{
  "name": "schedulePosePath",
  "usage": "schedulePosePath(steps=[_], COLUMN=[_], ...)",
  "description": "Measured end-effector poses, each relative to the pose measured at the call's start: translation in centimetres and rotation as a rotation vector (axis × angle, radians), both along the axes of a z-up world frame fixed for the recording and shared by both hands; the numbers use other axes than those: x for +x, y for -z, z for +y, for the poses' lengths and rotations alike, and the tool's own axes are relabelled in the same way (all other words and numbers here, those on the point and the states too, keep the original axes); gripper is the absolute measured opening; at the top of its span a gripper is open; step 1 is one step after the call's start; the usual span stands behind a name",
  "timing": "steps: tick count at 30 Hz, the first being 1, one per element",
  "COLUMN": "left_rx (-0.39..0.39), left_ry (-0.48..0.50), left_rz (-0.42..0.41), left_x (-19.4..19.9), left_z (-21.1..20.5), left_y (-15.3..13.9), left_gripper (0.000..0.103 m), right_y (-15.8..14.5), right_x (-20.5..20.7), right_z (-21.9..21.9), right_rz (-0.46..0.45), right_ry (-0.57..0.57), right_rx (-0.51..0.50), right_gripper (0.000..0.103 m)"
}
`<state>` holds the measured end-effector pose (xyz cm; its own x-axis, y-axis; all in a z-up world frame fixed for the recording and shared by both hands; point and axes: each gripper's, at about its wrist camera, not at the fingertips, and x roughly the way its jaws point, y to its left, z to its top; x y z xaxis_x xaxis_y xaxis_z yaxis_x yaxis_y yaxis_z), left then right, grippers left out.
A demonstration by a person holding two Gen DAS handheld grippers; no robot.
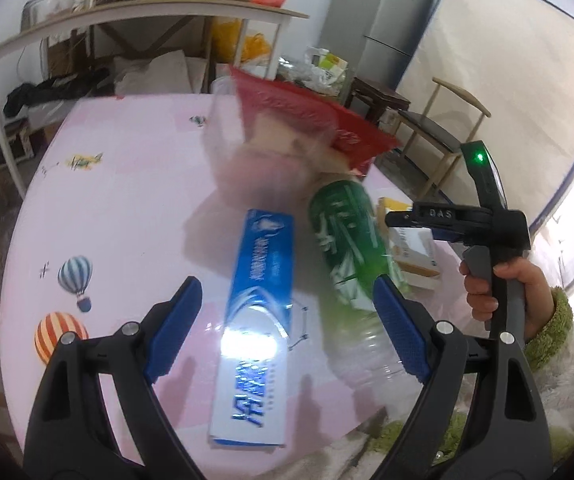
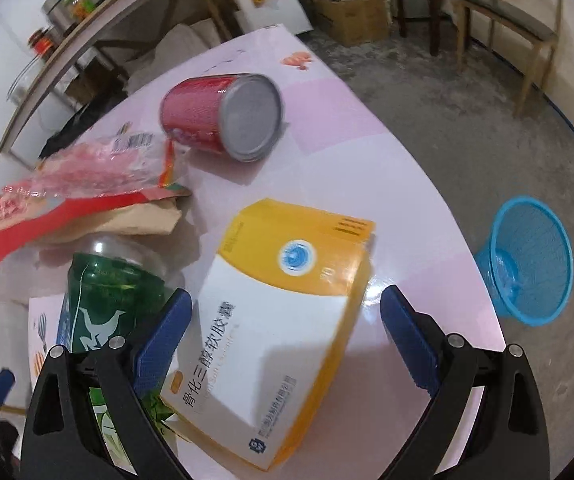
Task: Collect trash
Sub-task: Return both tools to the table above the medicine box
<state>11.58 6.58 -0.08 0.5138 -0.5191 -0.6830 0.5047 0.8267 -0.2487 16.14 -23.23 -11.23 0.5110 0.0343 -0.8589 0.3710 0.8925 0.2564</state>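
In the left wrist view my left gripper (image 1: 287, 328) hangs open over a long blue toothpaste box (image 1: 257, 312) that lies flat on the pink table (image 1: 127, 200); the pads do not touch it. A green-labelled plastic bottle (image 1: 343, 240) lies just right of the box, by the right pad. In the right wrist view my right gripper (image 2: 285, 344) is open above a yellow and white medicine box (image 2: 283, 320), pads clear of its sides. The green bottle (image 2: 107, 292) lies to its left. A red can (image 2: 223, 116) lies on its side farther back.
A red wrapper (image 2: 67, 184) and crumpled brown paper (image 2: 135, 216) lie at the left. A blue mesh basket (image 2: 527, 264) stands on the floor right of the table edge. A hand in a green sleeve (image 1: 483, 284) grips the right tool. Chairs and a cluttered shelf stand behind.
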Motion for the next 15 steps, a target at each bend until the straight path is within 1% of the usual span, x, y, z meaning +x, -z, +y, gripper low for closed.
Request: schedulePosePath(steps=[5, 9, 10, 12, 15], left_rx=[-0.031, -0.038, -0.043, -0.056, -0.061], left_ry=[-0.018, -0.019, -0.021, -0.024, -0.024], left_rz=[0.025, 0.047, 0.052, 0.058, 0.057], left_x=[0.6, 0.9, 1.0, 1.2, 1.3], left_z=[1.3, 1.7, 1.8, 1.9, 2.0], left_y=[0.9, 1.9, 2.1, 2.3, 2.5], left_gripper=[0.083, 0.083, 0.083, 0.083, 0.083], right_y=[-0.6, -1.2, -1.5, -1.9, -2.5], right_x=[-0.1, -0.8, -1.1, -1.6, -2.6], right_z=[0.3, 0.9, 0.9, 0.6, -0.4], right_rz=[-0.017, -0.005, -0.001, 0.008, 0.008], right_ry=[-0.103, -0.219, -0.227, -0.204, -0.136], right_rx=[-0.056, -0.119, -0.144, -0.158, -0.092], right_gripper=[0.092, 0.092, 0.092, 0.092, 0.092])
